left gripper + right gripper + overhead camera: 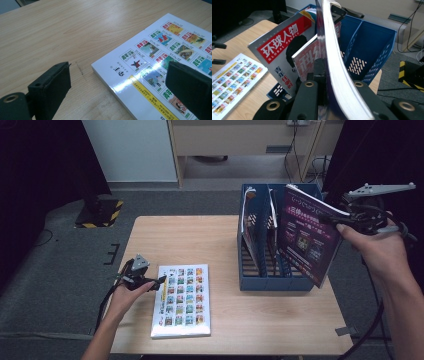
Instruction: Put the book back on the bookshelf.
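Observation:
A white book [182, 295] with rows of small colour pictures on its cover lies flat on the wooden table [260, 315], front left. My left gripper [160, 281] sits low at the book's left edge and is open; in the left gripper view [120, 75] the corner of the book [155, 50] lies between the spread jaws, untouched. My right gripper [337, 217] is shut on the edge of a purple magazine [305, 235], held upright and tilted over the right end of a blue file rack [265, 282]. The right gripper view [324, 72] shows that magazine [337, 62] edge-on.
Two magazines stand in the rack's left slots: a red-titled one [279, 52] and a pink one [308, 60] beside it. The rack's right compartments [374, 50] hold nothing. Beyond the table are grey carpet, a cabinet and cables.

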Tool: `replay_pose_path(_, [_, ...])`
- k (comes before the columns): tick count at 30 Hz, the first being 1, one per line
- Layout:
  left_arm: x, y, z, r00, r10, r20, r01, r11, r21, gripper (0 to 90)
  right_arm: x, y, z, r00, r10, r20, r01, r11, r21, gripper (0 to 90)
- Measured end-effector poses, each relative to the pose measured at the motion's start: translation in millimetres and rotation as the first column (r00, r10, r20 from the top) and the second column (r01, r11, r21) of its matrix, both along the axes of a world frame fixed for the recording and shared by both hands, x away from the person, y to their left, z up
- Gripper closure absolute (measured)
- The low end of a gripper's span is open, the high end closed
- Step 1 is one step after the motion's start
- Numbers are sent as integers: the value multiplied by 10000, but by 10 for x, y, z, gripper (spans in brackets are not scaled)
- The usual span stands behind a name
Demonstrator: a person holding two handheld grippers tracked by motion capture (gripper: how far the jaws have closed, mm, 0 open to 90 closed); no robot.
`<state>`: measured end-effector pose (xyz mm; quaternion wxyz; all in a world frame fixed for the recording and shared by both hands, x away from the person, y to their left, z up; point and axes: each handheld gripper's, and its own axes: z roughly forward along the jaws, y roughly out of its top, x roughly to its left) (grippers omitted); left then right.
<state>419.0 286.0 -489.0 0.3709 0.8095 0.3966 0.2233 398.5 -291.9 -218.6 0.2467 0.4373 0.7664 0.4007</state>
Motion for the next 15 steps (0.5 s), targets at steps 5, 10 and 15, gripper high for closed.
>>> replay_pose_path(5, [-2, -1, 1, 10000, -2, 1, 2, 10000, -33, 57, 52, 33, -8, 9998, -184, 45, 184, 9998, -4, 830])
replay_pose_path(10, [-5, -13, -1, 10000, 6, -4, -6, 10000, -73, 57, 144, 77, -7, 9982, -592, 55, 592, 9982, 9, 830])
replay_pose_path(15, [-1, -21, -7, 10000, -32, -29, 32, 10000, -68, 57, 216, 139, -13, 9965, -836, 27, 836, 9964, 120, 829])
